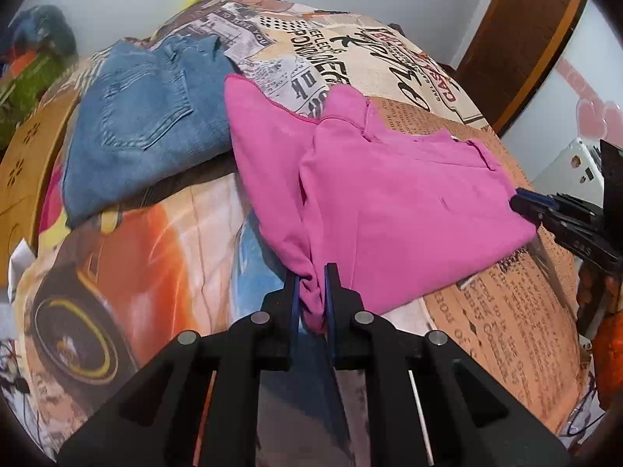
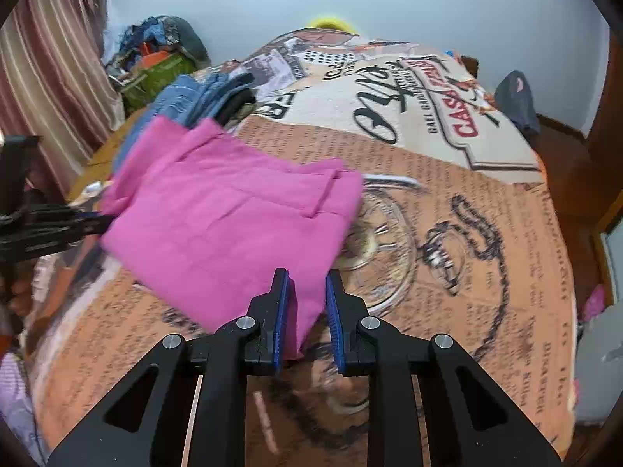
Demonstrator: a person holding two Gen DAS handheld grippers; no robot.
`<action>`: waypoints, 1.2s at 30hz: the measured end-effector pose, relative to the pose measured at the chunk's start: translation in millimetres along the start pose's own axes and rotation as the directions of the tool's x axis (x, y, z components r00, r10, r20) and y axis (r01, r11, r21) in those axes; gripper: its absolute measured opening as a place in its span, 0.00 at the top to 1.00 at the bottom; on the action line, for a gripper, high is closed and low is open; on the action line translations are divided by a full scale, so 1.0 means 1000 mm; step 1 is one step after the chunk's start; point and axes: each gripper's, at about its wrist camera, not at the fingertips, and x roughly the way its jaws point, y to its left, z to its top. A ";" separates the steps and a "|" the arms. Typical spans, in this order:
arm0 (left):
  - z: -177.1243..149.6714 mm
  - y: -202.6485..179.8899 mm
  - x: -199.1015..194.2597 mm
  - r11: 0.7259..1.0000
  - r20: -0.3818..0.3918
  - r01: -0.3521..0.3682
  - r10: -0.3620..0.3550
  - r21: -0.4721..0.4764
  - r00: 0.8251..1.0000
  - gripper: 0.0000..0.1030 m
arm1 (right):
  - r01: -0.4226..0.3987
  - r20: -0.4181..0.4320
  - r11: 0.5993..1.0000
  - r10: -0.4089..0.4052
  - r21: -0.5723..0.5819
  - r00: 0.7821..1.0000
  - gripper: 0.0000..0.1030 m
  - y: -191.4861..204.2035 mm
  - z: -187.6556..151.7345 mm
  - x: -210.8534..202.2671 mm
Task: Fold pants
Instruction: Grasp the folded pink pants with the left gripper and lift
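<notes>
Pink pants (image 1: pixel 389 202) lie folded over on the printed bedspread (image 1: pixel 163 233). My left gripper (image 1: pixel 311 272) is shut on a bunched corner of the pink pants at their near edge. In the right wrist view the pink pants (image 2: pixel 226 225) spread from left to centre. My right gripper (image 2: pixel 307 278) has its blue pads apart, with a corner of the pink pants lying between them; the pads do not press the cloth. The right gripper also shows in the left wrist view (image 1: pixel 523 200) at the pants' right edge. The left gripper shows in the right wrist view (image 2: pixel 97 220) at the pants' left edge.
Folded blue jeans (image 1: pixel 144 124) lie at the back left of the bed, also in the right wrist view (image 2: pixel 194 97). A pile of clothes (image 2: pixel 155 50) sits by the wall and striped curtain. A wooden bed frame (image 1: pixel 518 50) stands at the right.
</notes>
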 end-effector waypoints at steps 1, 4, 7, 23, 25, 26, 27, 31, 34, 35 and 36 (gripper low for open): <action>-0.001 0.001 -0.001 1.000 0.001 -0.003 0.003 -0.007 1.000 0.89 | 0.021 0.004 1.000 -0.021 -0.008 1.000 0.83 -0.001 0.001 0.000; -0.006 0.010 -0.007 0.999 0.001 0.005 -0.004 -0.053 1.000 0.88 | 0.038 0.004 0.999 -0.038 -0.021 0.999 0.85 -0.006 0.002 -0.002; -0.006 0.016 -0.014 0.998 0.012 -0.007 0.008 -0.063 1.000 0.84 | 0.034 0.000 0.999 -0.034 -0.022 0.999 0.84 -0.010 0.002 -0.006; 0.049 0.022 0.006 0.994 0.075 -0.071 0.077 -0.082 0.994 0.42 | 0.025 0.061 1.000 -0.025 0.002 0.998 0.48 -0.015 0.036 0.002; 0.052 0.018 0.017 0.995 0.057 -0.074 0.078 -0.068 0.995 0.42 | 0.002 0.045 1.000 -0.003 0.006 0.999 0.48 -0.015 0.038 0.010; 0.052 0.017 0.022 0.996 0.048 -0.071 0.074 -0.060 0.996 0.42 | -0.010 0.031 1.000 0.010 0.002 0.999 0.48 -0.014 0.040 0.016; 0.053 0.016 0.024 0.996 0.042 -0.069 0.072 -0.055 0.997 0.42 | -0.013 0.018 1.000 0.013 -0.004 1.000 0.48 -0.014 0.041 0.021; 0.051 0.013 0.036 0.997 0.030 -0.072 0.073 -0.042 0.997 0.41 | -0.019 -0.042 0.999 0.017 -0.046 0.999 0.48 -0.012 0.041 0.045; 0.051 0.013 0.043 0.997 0.028 -0.074 0.075 -0.037 0.997 0.41 | -0.041 -0.074 0.999 0.039 -0.029 0.996 0.45 -0.018 0.042 0.058; 0.052 0.013 0.044 0.997 0.026 -0.072 0.073 -0.038 0.997 0.41 | -0.048 -0.080 0.999 0.046 -0.023 0.996 0.45 -0.020 0.043 0.060; 0.053 0.014 0.045 0.997 0.025 -0.070 0.071 -0.038 0.997 0.41 | -0.065 -0.092 0.998 0.064 -0.007 0.994 0.45 -0.023 0.044 0.063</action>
